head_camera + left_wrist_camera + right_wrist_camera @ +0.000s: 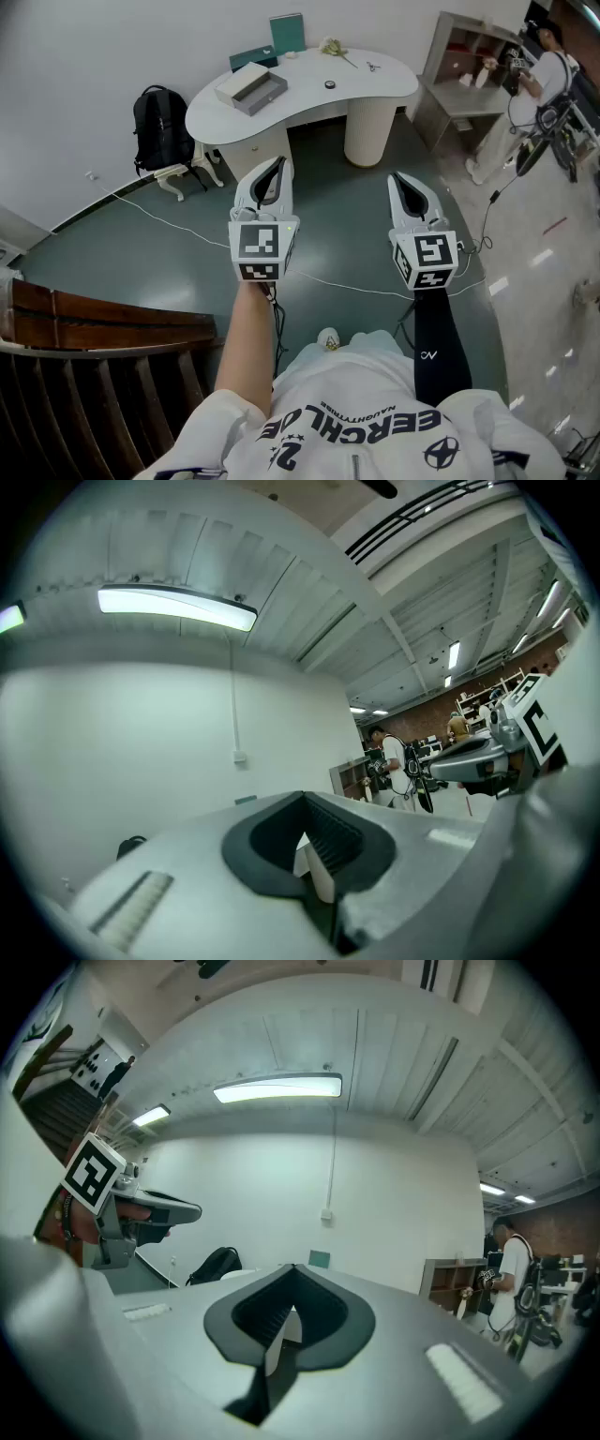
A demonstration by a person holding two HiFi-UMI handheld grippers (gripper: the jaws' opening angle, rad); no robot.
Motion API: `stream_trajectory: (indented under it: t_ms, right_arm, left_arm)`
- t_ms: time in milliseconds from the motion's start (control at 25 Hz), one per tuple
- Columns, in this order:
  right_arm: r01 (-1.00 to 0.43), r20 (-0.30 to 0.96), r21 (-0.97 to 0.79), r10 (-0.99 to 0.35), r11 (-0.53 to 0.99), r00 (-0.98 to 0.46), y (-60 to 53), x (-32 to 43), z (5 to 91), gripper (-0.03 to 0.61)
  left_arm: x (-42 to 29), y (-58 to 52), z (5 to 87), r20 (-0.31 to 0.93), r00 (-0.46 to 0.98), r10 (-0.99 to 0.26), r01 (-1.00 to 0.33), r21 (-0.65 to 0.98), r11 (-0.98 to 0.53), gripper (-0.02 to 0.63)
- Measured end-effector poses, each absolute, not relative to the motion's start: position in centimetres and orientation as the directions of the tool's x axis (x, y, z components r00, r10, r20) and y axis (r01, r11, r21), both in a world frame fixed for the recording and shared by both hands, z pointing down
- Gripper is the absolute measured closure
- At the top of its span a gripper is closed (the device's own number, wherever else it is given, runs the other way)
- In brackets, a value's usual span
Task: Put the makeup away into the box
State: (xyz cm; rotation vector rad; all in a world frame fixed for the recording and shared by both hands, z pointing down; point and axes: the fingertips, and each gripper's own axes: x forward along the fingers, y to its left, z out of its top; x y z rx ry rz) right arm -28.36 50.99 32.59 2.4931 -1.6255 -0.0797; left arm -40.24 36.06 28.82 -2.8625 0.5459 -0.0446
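A white kidney-shaped table [375, 82] stands well ahead of me in the head view. On it lie a grey box [251, 89], a teal box [288, 31], a small dark round item [330, 85] and a few small pale items too small to tell apart. My left gripper [279, 161] is held level over the green floor, far short of the table, its jaws shut with nothing between them. My right gripper [397, 177] hangs level beside it, also shut and empty. The left gripper [302, 797] and the right gripper [292, 1267] each point at a bare white wall in their own views.
A black backpack [161, 127] leans by the wall left of the table. A white cable [169, 220] runs across the floor. A grey shelf unit [469, 66] and a person [548, 66] are at the far right. Wooden stair rails [94, 328] are at my left.
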Motion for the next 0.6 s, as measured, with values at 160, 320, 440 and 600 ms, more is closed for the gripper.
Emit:
stream_trajectory:
  t_ms: [160, 320, 440, 600]
  right_arm:
    - [-0.904, 0.046, 0.167, -0.913, -0.393, 0.406, 50.94, -28.56, 32.56, 0.548]
    - [-0.906, 0.048, 0.164, -0.914, -0.390, 0.402, 50.89, -28.73, 32.76, 0.548]
    - [-0.906, 0.045, 0.163, -0.914, -0.391, 0.403, 51.01, -28.82, 32.79, 0.548]
    - [-0.906, 0.040, 0.162, -0.915, -0.392, 0.402, 50.92, -29.13, 32.97, 0.548]
  left_arm:
    - [-40.37, 36.19, 28.34, -0.025, 0.931, -0.365, -0.361, -0.225, -0.905, 0.612]
    - [-40.61, 36.31, 28.70, -0.021, 0.932, -0.362, -0.357, -0.227, -0.906, 0.612]
    - [-40.88, 36.43, 28.92, -0.018, 0.931, -0.365, -0.359, -0.227, -0.905, 0.612]
    - [-41.21, 36.37, 28.80, -0.027, 0.930, -0.366, -0.362, -0.222, -0.905, 0.612]
